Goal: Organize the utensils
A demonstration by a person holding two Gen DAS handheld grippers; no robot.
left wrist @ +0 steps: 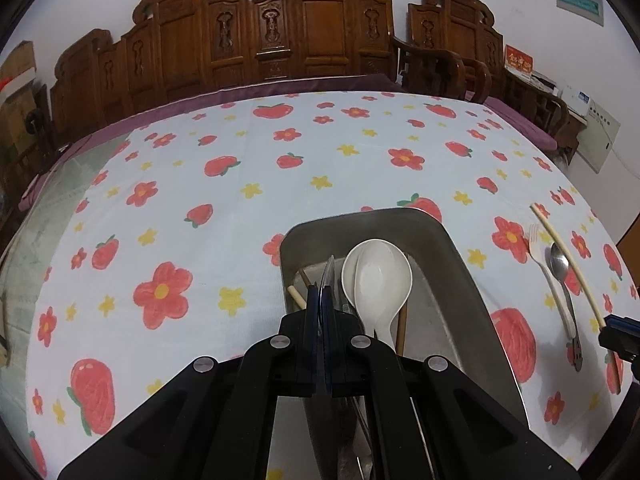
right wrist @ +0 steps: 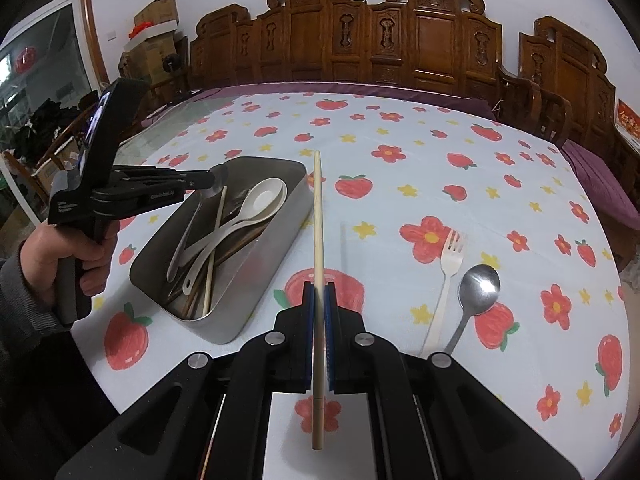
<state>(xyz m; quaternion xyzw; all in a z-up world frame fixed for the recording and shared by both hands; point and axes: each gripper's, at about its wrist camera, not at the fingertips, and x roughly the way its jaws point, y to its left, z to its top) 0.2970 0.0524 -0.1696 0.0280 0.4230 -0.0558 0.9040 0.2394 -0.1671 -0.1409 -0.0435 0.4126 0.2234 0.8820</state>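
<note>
A metal tray (left wrist: 452, 264) (right wrist: 280, 248) holds two white spoons (left wrist: 380, 276) (right wrist: 260, 200) and several chopsticks. My left gripper (left wrist: 320, 292) (right wrist: 214, 184) hangs over the tray's far left corner. It is shut on a thin greyish spoon (right wrist: 188, 232) near the bowl, and the handle slants down into the tray. My right gripper (right wrist: 319, 288) is shut on a pale chopstick (right wrist: 318, 220) (left wrist: 568, 256), held just right of the tray and pointing away from me. A white fork (right wrist: 452, 256) (left wrist: 538, 248) and a metal spoon (right wrist: 478, 284) (left wrist: 559, 260) lie on the cloth to the right.
The table wears a white cloth (right wrist: 400, 184) printed with strawberries and flowers. Carved wooden chairs (right wrist: 420, 40) line its far edge. A hand and grey sleeve (right wrist: 36, 272) hold the left gripper at the table's left side. Boxes (right wrist: 156, 16) stand in the back left corner.
</note>
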